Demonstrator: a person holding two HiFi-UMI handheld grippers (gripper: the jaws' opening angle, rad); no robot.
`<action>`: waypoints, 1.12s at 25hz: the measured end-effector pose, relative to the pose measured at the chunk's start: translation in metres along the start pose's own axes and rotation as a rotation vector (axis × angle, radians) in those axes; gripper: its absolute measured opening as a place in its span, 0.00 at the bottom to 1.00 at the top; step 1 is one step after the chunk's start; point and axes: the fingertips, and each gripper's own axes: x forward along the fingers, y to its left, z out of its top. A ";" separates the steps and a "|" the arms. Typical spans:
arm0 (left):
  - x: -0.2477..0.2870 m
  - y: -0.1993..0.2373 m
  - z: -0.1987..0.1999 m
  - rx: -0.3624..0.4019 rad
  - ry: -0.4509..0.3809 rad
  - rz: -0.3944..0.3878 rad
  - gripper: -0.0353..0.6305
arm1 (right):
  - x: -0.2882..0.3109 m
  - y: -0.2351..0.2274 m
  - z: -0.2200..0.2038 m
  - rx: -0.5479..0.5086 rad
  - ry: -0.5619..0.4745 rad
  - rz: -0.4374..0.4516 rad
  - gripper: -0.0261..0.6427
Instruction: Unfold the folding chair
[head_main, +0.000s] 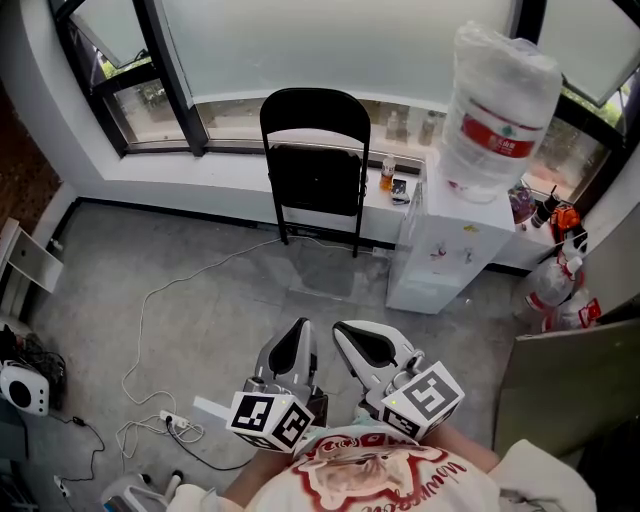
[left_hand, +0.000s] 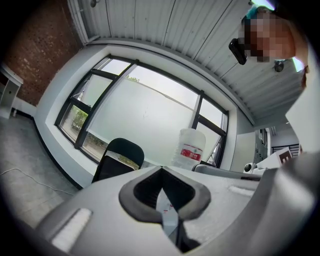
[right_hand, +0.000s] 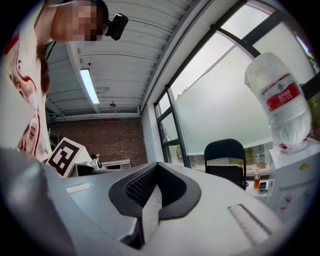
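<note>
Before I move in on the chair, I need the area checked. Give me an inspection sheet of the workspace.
Surface: grey floor.
Job's things: black folding chair, not yet unfolded, standing against the window ledge.
Clutter: water dispenser with its bottle right of the chair; small bottles on the ledge; plastic bags far right.
Grippers: left gripper and right gripper both empty, fingers together, held level near the person, apart from the chair.
Cables: white cable loops over the floor at left, ending near a power strip.
Surroundings: large window behind the chair.
</note>
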 end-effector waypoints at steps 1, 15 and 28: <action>0.001 -0.002 0.000 0.001 0.004 -0.002 0.06 | -0.002 -0.003 0.000 0.013 0.000 -0.003 0.07; 0.037 -0.036 -0.018 0.012 -0.006 0.005 0.06 | -0.033 -0.047 0.003 0.039 -0.011 0.010 0.07; 0.054 -0.028 -0.025 0.005 -0.004 0.072 0.06 | -0.025 -0.077 -0.004 0.086 0.002 0.043 0.07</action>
